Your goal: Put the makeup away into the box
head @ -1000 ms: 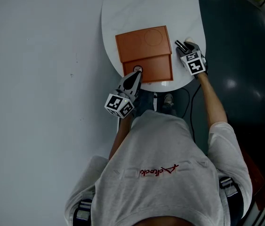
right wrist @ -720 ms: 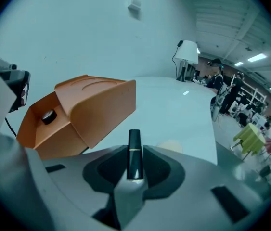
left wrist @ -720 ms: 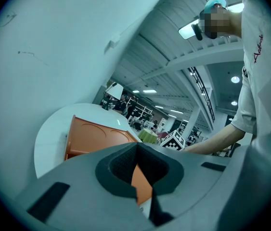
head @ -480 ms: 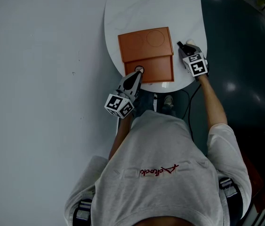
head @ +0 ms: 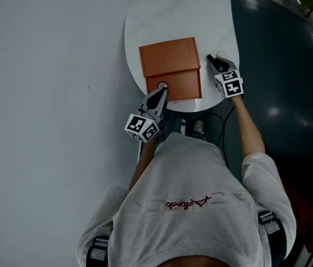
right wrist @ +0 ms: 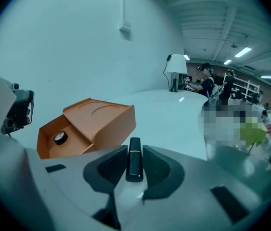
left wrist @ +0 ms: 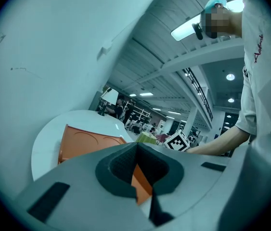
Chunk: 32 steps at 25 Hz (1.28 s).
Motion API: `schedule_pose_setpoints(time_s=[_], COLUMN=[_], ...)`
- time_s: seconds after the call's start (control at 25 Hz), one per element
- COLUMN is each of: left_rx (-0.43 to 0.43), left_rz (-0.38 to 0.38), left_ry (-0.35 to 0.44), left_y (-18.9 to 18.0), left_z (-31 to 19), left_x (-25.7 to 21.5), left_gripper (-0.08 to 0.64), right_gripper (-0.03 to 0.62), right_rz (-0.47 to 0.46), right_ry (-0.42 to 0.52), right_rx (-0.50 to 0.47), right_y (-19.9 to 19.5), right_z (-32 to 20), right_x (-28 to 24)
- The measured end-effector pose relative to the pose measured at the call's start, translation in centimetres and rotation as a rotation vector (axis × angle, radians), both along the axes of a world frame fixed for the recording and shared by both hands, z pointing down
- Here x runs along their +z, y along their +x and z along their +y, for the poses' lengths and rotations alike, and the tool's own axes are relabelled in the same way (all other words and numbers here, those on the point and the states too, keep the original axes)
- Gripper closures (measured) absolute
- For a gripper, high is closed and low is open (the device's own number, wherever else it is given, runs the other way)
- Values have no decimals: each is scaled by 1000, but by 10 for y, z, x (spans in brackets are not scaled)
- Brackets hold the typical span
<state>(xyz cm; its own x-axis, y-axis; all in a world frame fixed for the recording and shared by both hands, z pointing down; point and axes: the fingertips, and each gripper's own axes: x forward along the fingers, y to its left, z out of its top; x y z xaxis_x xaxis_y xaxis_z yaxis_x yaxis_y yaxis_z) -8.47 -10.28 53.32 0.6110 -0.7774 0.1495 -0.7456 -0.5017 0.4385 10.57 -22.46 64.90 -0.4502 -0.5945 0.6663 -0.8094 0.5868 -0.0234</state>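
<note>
Right tongs (right wrist: 134,163) just closed on the lipstick (right wrist: 135,150): tube clamped, long axis along the jaws. The open box (right wrist: 96,117) sits ahead-left of it on the bench (right wrist: 174,114), jar (right wrist: 60,137) inside. Left tongs (left wrist: 137,170) pinch the box's near edge, so the right hand delivers.

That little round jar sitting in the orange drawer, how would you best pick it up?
Take the round jar across its curved sides, coming down from above. It sits flat on the floor of the open drawer, whose walls rise beside it, so a level approach would likely be blocked.
</note>
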Motion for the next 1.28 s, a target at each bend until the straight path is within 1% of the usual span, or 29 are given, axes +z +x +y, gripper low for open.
schedule_pose_setpoints(time_s=[0.2,0.44,0.6,0.88,1.08,1.28], left_rx=[1,2,0,-9,-23,-59], left_rz=[2,2,0,-6,-10,-3], left_ry=[17,36,56,104,135,145], left_y=[5,8,8,7,7,0], left_z=[7,11,10,14,19,32], left_x=[-6,-11,-19,-38,-52,-55], left_gripper=[551,551,551,551,551,551], right_gripper=[486,486,486,486,486,486], right_rz=[-36,-84,-141,-210,-232,-217], right_ry=[9,55,119,271,325,333], right_rx=[17,14,31,23,-5,-95], right_y=[0,-9,-15,-27,-34,-59], right_z=[11,17,17,21,29,41], right_x=[-9,-34,-65,-134,-162,-166])
